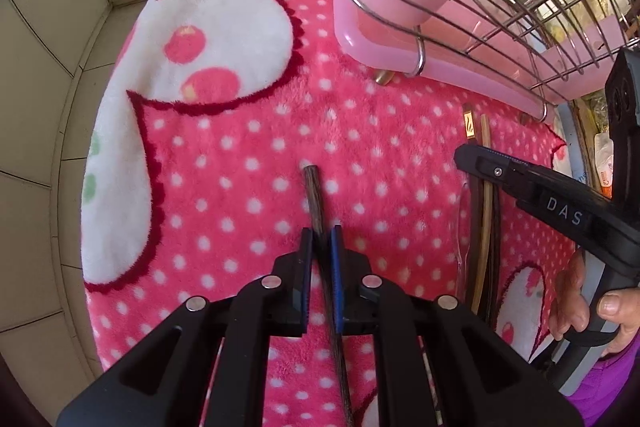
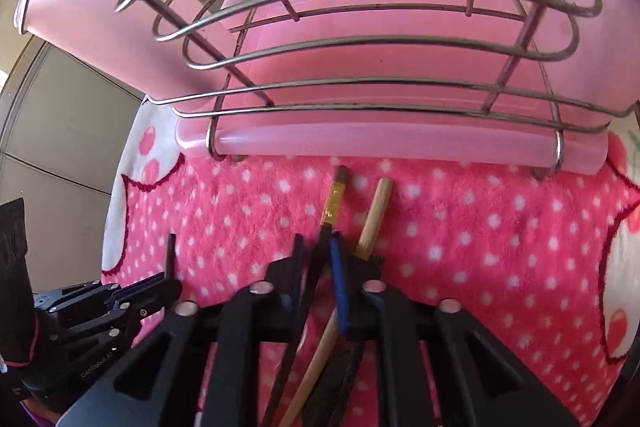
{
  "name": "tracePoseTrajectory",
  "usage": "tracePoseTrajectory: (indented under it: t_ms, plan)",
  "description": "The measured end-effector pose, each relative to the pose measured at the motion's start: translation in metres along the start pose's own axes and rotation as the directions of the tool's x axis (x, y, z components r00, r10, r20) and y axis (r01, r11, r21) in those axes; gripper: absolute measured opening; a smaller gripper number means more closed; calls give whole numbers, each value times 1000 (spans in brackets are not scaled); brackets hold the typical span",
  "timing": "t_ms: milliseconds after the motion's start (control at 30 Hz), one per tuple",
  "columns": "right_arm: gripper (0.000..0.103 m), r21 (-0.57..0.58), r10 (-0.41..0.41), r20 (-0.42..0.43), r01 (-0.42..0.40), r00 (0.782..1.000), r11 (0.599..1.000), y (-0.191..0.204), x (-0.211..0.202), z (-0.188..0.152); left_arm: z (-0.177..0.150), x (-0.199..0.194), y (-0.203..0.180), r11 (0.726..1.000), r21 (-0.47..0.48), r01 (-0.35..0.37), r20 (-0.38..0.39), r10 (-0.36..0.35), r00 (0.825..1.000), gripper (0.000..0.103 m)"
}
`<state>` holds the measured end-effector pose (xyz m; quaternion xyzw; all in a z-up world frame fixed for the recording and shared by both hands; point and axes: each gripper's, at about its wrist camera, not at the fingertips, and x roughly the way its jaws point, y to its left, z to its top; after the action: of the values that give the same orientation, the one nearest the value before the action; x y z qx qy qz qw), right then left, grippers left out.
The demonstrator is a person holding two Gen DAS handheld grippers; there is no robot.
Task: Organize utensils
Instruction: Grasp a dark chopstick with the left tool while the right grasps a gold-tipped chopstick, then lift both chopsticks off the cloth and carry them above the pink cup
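Here, one chopstick [image 1: 314, 199] in each closed tool [image 1: 321, 239].

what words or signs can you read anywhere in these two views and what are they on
"DAS": white letters on the right gripper arm, left wrist view; cut off by the hand.
"Genrobot.A": faint print on the left gripper body, right wrist view; the end is unclear.
Gold emblem on a dark chopstick: a mark, no letters readable.
Packaging at the far right edge: print too blurred to read.
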<state>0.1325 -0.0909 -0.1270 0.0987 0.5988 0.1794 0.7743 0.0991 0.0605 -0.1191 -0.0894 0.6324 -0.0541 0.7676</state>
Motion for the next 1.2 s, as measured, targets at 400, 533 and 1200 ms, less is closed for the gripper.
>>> tracePoseTrajectory:
  t_ms: [400, 533, 1200]
  plan:
    - [7, -5, 81, 150, -81, 985, 997, -10, -61, -21, 21, 5, -1, 999, -23, -22, -68, 20, 997, 9]
    - [7, -32, 89, 216, -84, 972, 996, -8, -88, -31, 13, 2, -9, 1000, 4, -26, -28, 26, 999, 8]
    - [6, -100, 61, 631, 4, 774, 995, -4, -247, -69, -49, -187, -29, 991, 64, 116, 573, -131, 809, 5]
